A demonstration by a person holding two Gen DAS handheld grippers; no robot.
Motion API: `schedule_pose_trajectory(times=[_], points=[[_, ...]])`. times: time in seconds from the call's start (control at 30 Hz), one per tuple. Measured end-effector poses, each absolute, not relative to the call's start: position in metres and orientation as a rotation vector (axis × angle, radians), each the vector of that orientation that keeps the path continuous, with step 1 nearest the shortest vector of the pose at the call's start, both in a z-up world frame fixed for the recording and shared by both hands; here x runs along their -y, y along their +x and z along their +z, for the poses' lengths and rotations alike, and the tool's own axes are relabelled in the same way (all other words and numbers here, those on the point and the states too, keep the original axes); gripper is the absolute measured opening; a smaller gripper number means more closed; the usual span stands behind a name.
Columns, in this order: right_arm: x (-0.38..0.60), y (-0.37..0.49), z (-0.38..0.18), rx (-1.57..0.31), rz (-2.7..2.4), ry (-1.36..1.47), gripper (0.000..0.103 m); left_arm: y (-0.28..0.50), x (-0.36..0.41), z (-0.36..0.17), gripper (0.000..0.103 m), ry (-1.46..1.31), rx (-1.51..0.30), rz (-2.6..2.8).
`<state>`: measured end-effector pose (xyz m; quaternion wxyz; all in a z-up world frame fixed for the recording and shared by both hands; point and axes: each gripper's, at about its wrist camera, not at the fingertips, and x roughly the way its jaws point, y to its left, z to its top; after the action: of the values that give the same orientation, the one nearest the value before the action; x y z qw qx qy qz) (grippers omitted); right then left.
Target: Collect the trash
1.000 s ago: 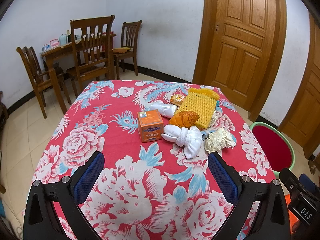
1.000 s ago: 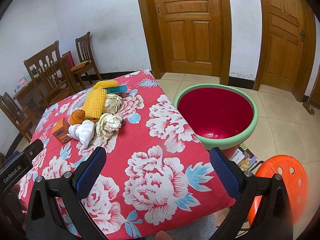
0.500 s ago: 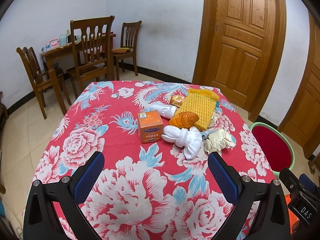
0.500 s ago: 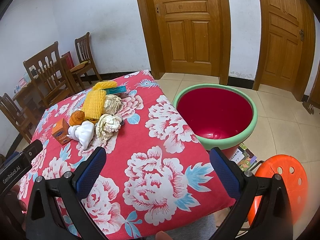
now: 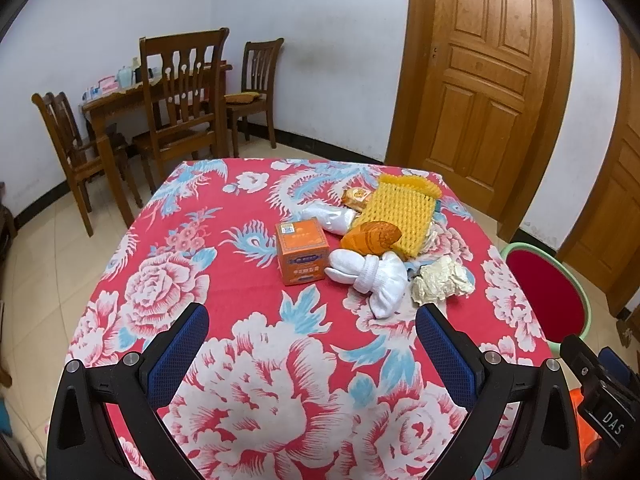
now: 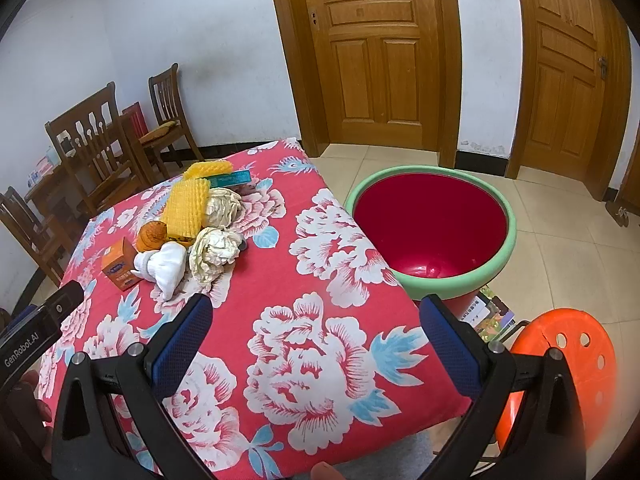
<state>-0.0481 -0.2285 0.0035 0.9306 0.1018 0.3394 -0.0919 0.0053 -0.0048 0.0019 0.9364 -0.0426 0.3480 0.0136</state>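
The trash lies in a loose heap on the far right part of the desk [image 5: 240, 288]: an orange box [image 5: 301, 250], a white sock [image 5: 370, 276], crumpled paper [image 5: 440, 280], a yellow foam net [image 5: 402, 212] and an orange wrapper [image 5: 372, 236], touching or overlapping one another. The heap sits well ahead of the left gripper [image 5: 312, 334], above the gap between its jaws, which stand wide and hold nothing. From the right gripper [image 6: 316, 324], jaws also wide and empty, the heap lies ahead to the left. A red bin with a green rim [image 6: 432, 220] stands on the floor just beside the desk's right edge, next to an orange stool [image 6: 568, 344].
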Motion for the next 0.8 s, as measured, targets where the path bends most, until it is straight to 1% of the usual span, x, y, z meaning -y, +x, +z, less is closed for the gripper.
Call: schedule_pose_trajectory(times=[0.3, 0.8], points=[[0.233, -0.028, 0.000, -0.710, -0.181, 0.196, 0.101, 0.024, -0.008, -0.007, 0.103, -0.081, -0.734, 0.045], [0.226, 0.015, -0.007, -0.748, -0.145, 0.171, 0.101, 0.081, -0.018, -0.020, 0.103, -0.099, -0.790, 0.072]])
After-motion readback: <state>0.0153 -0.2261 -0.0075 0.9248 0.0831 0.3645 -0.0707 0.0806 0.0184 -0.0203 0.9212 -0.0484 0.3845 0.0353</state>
